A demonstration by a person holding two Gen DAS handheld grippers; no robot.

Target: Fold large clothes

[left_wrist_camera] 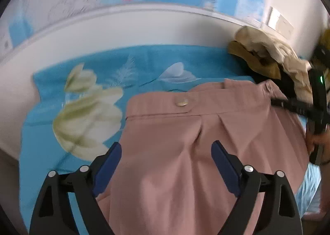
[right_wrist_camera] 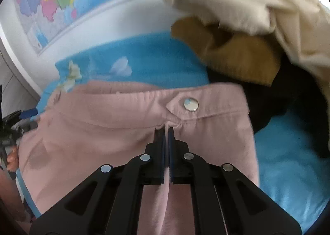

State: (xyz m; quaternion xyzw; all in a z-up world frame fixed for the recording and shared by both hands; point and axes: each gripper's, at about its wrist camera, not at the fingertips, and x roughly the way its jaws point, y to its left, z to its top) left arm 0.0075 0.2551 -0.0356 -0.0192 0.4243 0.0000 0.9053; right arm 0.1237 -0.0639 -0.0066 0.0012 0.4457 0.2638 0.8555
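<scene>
The pink trousers (left_wrist_camera: 185,152) lay on a blue flowered sheet (left_wrist_camera: 51,94), waistband at the far end and legs running back toward the person, so the long axis went from far to near, under both tools. In the left wrist view the silver snap button (left_wrist_camera: 182,102) sat on the waistband just beyond and between the fingers, and the fly seam ran down from it toward the camera.

The left gripper (left_wrist_camera: 166,170) stood on the left side of the garment with its jaws spread wide. Pink cloth showed in the gap, yet neither blue pad pressed on it, so it held nothing; whether the tips touched the cloth below could not be told. It was the free tool, placed over the upper front of the trousers, near the waistband's left end.

Further right, the right gripper (right_wrist_camera: 166,131) was clamped together just below the snap button, with a thin ridge of pink fabric caught between its pads near the fly. That pinch appeared to be the anchor for a fold, probably bringing one half over the other along the centre line.

At the far right a heap of cream and mustard clothes (right_wrist_camera: 237,34) lay beside the waistband's right end, touching or nearly so, close enough to snag.
</scene>
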